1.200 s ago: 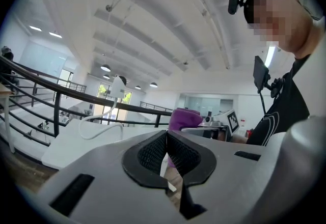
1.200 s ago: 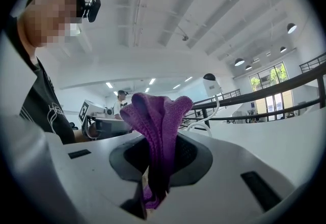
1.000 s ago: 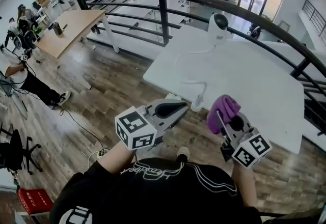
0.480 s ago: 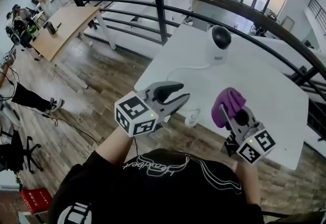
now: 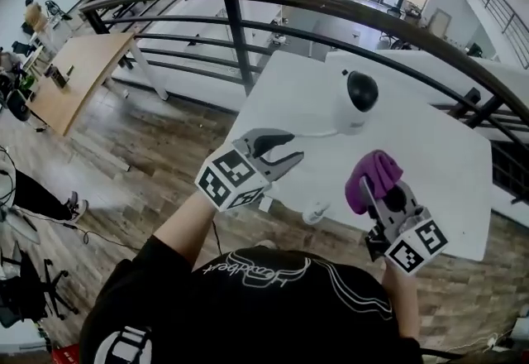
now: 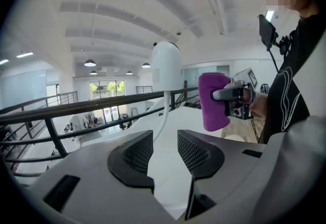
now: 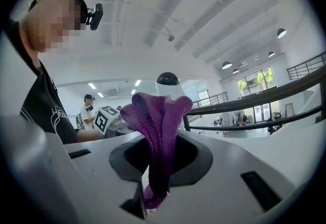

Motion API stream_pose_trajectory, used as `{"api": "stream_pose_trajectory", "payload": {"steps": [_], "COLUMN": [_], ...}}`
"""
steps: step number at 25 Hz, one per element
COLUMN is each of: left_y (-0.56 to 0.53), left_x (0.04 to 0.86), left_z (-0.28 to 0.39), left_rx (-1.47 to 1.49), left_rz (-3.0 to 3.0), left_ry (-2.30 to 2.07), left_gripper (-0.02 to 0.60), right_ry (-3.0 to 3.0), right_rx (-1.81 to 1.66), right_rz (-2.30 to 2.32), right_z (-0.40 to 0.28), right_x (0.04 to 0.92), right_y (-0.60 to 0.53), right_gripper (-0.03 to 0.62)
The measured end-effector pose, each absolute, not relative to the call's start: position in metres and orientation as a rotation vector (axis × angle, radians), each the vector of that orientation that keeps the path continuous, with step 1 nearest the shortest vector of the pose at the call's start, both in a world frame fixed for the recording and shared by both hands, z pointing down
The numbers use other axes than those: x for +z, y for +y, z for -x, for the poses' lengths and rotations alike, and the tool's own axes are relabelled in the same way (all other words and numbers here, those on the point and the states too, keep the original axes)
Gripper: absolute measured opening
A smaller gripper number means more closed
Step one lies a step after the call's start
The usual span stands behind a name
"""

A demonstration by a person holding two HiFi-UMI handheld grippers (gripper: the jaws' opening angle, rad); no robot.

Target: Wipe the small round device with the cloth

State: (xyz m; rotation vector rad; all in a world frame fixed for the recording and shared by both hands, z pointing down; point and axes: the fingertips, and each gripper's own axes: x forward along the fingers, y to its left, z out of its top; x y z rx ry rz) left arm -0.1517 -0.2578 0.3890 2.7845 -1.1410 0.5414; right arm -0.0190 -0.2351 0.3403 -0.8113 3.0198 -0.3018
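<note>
Over the table (image 5: 438, 155), we are moving closer to the small round device (image 5: 354, 100) near its far edge, left gripper (image 5: 281, 152) just opening empty, right gripper (image 5: 382, 193) squeezing the cloth (image 5: 369, 174), probably wiping soon.

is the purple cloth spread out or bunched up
Bunched up: the purple cloth stands in crumpled folds, pinched by the right gripper.
</note>
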Motion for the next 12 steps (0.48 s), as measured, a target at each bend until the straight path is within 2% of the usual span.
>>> {"api": "stream_pose_trajectory", "payload": {"steps": [12], "left_y": [-0.306], "left_x": [0.434], "left_z": [0.164], "left_rx": [0.719], "left_rz": [-2.916], "left_ry": [-0.777], "left_gripper": [0.141], "right_ry": [2.975], "right_rx": [-0.29], "right_rz": [1.111], "right_z": [0.045], "right_x": [0.345], "right_y": [-0.24], "right_gripper": [0.061]}}
